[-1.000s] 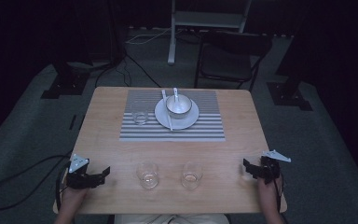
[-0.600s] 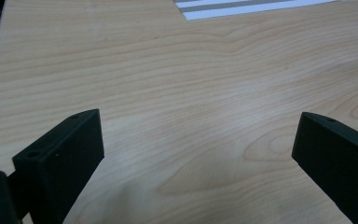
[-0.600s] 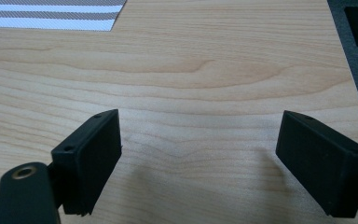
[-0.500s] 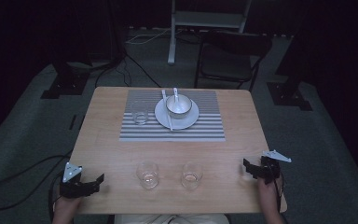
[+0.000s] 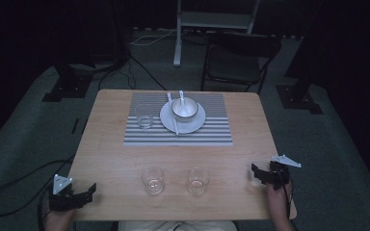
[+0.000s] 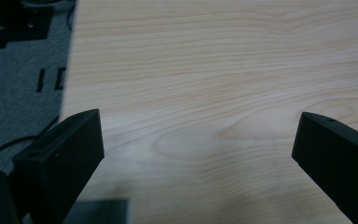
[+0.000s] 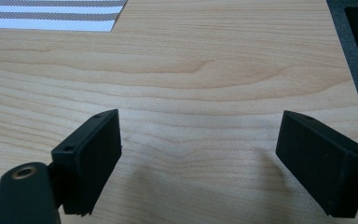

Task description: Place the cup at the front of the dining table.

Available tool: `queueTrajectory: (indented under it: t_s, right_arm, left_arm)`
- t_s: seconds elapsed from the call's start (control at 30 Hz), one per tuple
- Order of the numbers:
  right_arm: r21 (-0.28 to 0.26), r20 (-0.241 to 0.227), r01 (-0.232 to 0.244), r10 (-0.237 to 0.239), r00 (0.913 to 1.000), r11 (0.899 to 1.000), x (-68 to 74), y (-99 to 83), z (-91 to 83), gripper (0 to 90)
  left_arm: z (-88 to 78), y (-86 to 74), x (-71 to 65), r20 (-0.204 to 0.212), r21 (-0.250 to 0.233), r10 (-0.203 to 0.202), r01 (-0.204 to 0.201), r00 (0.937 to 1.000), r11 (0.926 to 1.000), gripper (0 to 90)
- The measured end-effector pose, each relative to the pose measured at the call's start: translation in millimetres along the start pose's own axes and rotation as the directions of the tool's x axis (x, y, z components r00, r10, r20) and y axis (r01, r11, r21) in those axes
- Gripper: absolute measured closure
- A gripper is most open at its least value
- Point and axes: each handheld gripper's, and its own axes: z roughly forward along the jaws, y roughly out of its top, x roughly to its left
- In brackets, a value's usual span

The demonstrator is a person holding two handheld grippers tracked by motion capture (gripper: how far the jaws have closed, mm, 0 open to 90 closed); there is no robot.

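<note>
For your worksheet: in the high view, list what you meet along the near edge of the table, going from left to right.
left gripper → left glass → right glass → right gripper

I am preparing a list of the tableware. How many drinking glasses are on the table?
3. One glass stands on the striped mat, left of the plate. Two more stand on the bare wood near the person: one left, one right. None seems hidden.
</note>
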Motion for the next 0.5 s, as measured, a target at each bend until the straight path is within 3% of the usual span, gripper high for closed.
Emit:
queueTrajectory:
  t_s: [0.2, 0.27, 0.3, 0.37, 0.5]
  right_arm:
    - [-0.002, -0.001, -0.002, 0.002, 1.0000, 1.000, -0.2, -0.1, -0.2, 13.6]
    - [-0.002, -0.001, -0.002, 0.002, 1.0000, 1.000, -0.2, -0.1, -0.3, 13.6]
    - [-0.006, -0.003, -0.003, 0.003, 1.0000, 1.000, -0.6, -0.2, -0.4, 13.6]
    - [-0.007, -0.004, -0.004, 0.003, 1.0000, 1.000, -0.8, -0.3, -0.6, 13.6]
    - [-0.008, -0.005, -0.005, 0.005, 1.0000, 1.000, -0.9, -0.3, -0.7, 13.6]
  left_arm:
    - [-5.6, -5.3, 4.5, -0.054, 0.001, -0.032, 0.032, 0.9980, 0.9995, 2.7]
    - [-5.6, -5.3, 4.5, -0.054, 0.001, -0.032, 0.032, 0.9980, 0.9995, 2.7]
    - [-7.7, -5.3, 5.6, -0.117, -0.001, -0.036, 0.036, 0.9925, 0.9993, 2.7]
    - [-8.6, -5.7, 7.5, -0.162, -0.008, -0.036, 0.035, 0.9861, 0.9993, 2.7]
    - [-6.0, -7.3, 10.2, -0.248, 0.032, -0.035, 0.045, 0.9682, 0.9985, 2.7]
